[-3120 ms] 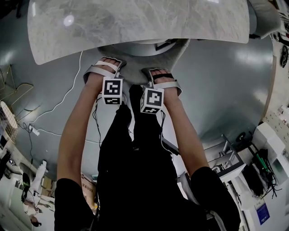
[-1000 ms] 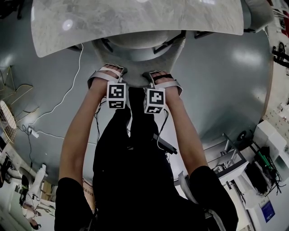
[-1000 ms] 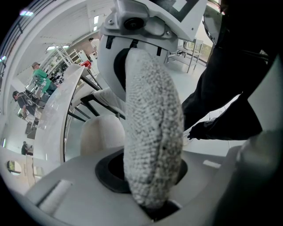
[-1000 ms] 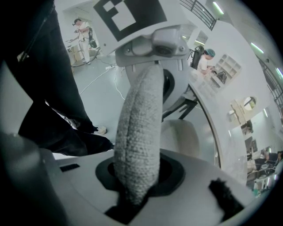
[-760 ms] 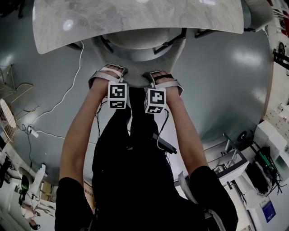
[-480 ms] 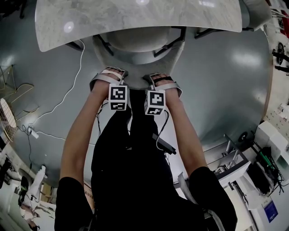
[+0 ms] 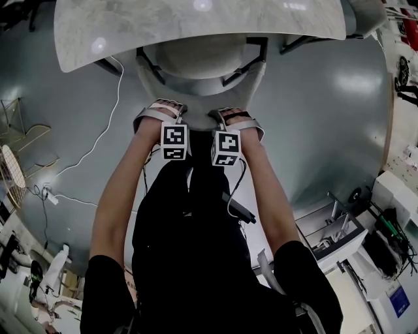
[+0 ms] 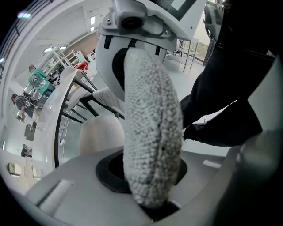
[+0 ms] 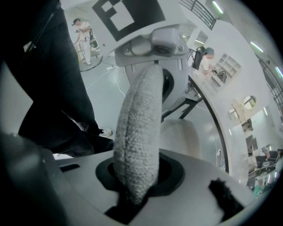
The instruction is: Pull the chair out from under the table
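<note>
— What does the head view give?
— One chair [image 7: 199,60], seat partly under one table [image 7: 196,18]; my left gripper [image 7: 161,112] and right gripper [image 7: 230,117], two in all, on its backrest [image 7: 196,103].
— And the gripper views?
— Only they show each jaw pair pinching that woolly backrest.

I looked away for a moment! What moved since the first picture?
The chair slid out from under the table toward the person, so more of its seat shows. The left gripper and right gripper stay clamped on its fuzzy backrest. The table stayed put.
</note>
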Demonstrator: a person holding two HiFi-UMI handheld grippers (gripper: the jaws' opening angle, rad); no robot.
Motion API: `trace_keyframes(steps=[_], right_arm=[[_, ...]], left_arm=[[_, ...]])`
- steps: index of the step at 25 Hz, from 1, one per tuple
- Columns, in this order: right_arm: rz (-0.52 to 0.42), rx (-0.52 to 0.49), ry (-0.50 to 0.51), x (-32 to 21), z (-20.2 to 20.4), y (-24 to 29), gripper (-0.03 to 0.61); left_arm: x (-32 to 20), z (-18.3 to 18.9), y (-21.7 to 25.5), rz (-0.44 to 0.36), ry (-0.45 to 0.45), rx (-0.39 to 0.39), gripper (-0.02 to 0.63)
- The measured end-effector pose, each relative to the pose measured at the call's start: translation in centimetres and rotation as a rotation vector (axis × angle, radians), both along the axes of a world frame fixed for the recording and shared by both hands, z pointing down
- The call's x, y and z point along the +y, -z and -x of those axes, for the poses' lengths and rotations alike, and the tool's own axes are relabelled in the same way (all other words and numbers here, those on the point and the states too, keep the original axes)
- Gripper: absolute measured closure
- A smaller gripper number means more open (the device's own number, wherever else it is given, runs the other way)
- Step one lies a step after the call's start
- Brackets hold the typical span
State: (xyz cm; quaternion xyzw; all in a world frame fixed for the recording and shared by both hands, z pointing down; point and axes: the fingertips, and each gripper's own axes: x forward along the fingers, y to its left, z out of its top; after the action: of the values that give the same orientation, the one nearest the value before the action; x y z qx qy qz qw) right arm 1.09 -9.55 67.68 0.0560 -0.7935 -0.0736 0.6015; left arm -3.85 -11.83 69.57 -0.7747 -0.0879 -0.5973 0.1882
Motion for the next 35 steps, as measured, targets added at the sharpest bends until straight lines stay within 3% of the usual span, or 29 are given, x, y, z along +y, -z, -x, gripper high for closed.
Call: trace_keyframes(steps=[16,35], right_arm=[[0.003,0.004,-0.043,3.8,2.5,0.1,0.499],[-0.021,0.011,-0.026,7.1,2.3,0.2,0.499]], left_arm=[[3.7,2.3,-0.1,0.003,-0.042,0.006,0.523],[7.4,2.4,-0.1,0.004,-0.044,-0.008,0.525]])
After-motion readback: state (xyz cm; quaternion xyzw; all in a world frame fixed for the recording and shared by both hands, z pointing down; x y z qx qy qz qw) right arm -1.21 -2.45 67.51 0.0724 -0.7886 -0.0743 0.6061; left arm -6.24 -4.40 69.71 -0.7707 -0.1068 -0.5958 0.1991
